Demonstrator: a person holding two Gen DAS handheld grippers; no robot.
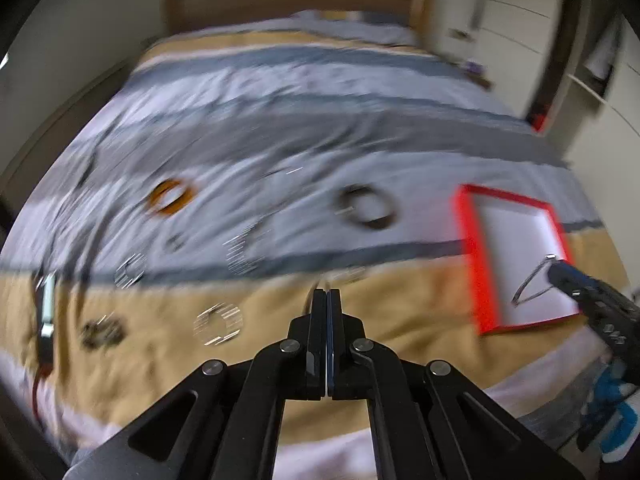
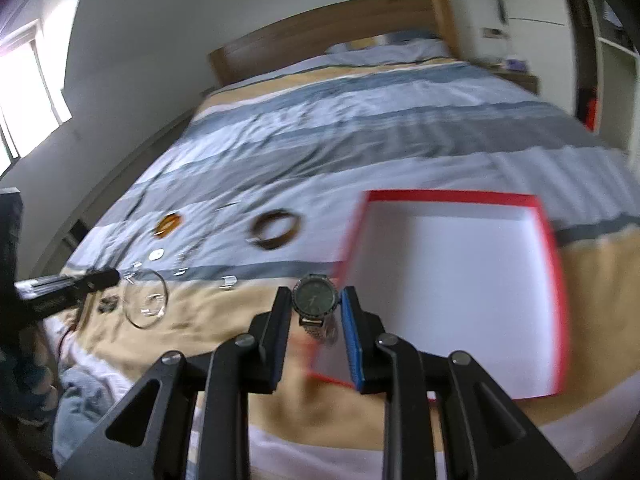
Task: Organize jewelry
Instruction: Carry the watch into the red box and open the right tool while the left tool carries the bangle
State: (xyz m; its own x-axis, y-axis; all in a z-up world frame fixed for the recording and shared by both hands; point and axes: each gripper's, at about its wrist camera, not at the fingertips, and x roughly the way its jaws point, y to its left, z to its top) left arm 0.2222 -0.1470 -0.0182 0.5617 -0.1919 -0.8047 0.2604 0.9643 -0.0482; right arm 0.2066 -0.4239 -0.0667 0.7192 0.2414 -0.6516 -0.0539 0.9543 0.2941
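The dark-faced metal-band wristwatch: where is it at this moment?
In the right wrist view the dark-faced metal-band wristwatch sits clamped between the right gripper jaws, just left of the red-rimmed white box on the bed.

Striped blue, grey and tan bedspread [image 2: 360, 120], wooden headboard [image 2: 328, 28], pillow [image 2: 392, 48], window [image 2: 24, 92], white wall [image 2: 200, 8]

My right fingers [image 2: 354, 344]: matt black plastic, each faced with a blue rubbery pad.

Round dark-dialled wristwatch [image 2: 315, 300] with steel link strap: bright metal, glossy glass face, a grainy sparkling bezel.

Shallow red-rimmed cardboard box [image 2: 548, 220]: smooth, matt white paper lining inside.

Striped blue, grey and tan cotton bedcover [image 2: 360, 128]: soft cloth, creased, no sheen.

Thin silver hoop bangle [image 2: 145, 300]: polished metal.

Dark brown ring-shaped bangle [image 2: 275, 230]: glossy; wood or plastic, blur hides which.

Flat pale-brown wooden headboard [image 2: 332, 28]: smooth, matt.
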